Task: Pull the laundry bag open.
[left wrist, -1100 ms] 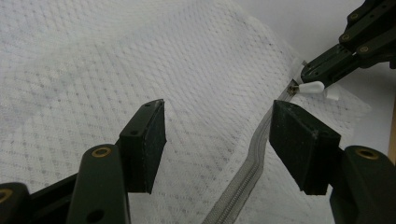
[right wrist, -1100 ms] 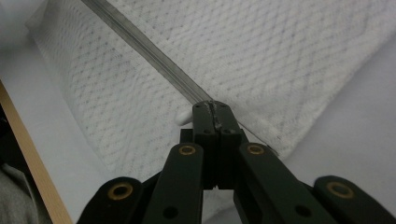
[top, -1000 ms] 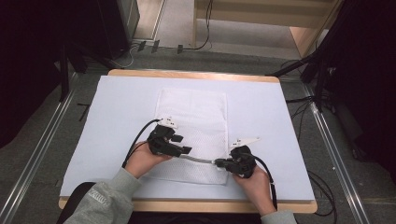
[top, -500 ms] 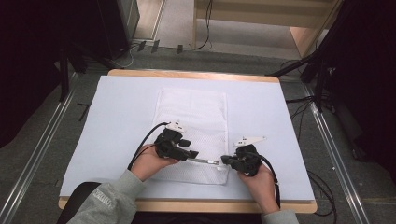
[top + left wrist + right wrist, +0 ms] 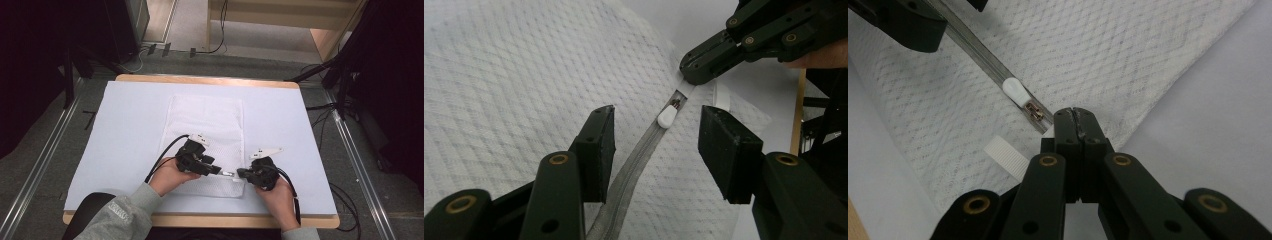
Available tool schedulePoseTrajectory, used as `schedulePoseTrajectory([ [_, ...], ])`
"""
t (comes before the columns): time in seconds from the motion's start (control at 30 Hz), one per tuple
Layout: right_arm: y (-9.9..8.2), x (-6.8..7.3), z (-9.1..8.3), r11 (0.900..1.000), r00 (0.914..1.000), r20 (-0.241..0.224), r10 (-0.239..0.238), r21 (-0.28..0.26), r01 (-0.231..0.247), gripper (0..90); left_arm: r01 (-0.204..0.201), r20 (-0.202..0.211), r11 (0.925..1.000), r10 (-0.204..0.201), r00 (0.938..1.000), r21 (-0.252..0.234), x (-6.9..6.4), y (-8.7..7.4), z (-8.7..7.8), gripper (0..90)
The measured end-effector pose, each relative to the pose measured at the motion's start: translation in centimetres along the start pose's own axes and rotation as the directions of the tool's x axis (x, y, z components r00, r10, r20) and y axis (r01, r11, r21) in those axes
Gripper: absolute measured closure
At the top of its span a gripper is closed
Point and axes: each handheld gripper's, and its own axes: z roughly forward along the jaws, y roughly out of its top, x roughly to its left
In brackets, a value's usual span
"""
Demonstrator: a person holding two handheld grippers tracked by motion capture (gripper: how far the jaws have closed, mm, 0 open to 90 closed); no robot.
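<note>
Tool work first: your left tool (image 5: 656,150) has its black jaws apart, one on each side of the small white plastic zipper pull (image 5: 667,118), and they have just been closing toward it, but the pads do not press it yet. Your right tool (image 5: 1074,122) is clenched on the end of the grey zipper tape (image 5: 978,47), just beside the pull, and holds it down.

The white mesh laundry bag (image 5: 207,125) lies flat in the middle of the white worktop (image 5: 125,115), with the zipper along its near edge, between your two hands. A short white ribbed tab (image 5: 1005,156) sticks out at that corner.

As I judge it, the holding is done; grasping the pull and sliding it along the zipper are left.
</note>
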Motion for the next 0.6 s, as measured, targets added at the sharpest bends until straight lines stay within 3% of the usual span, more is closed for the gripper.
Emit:
schedulePoseTrajectory([
  [0.13,0.0,0.3,0.1,0.9998,0.9997,0.017,-0.018,0.0,0.018,90.0,0.045,0.034,0.9989,-0.045,0.9984,-0.014,0.2,0.0,0.5,52.5],
  [0.53,0.1,0.1,0.1,1.0,1.0,0.002,0.001,0.0,-0.001,90.0,-0.006,0.024,0.9997,0.006,0.9997,0.022,-0.6,0.1,2.3,77.3],
  [0.6,0.1,0.0,0.1,1.0,1.0,0.001,0.004,0.001,-0.004,90.0,-0.007,0.012,0.9996,0.007,0.9999,0.028,-0.6,0.2,2.7,77.3],
])
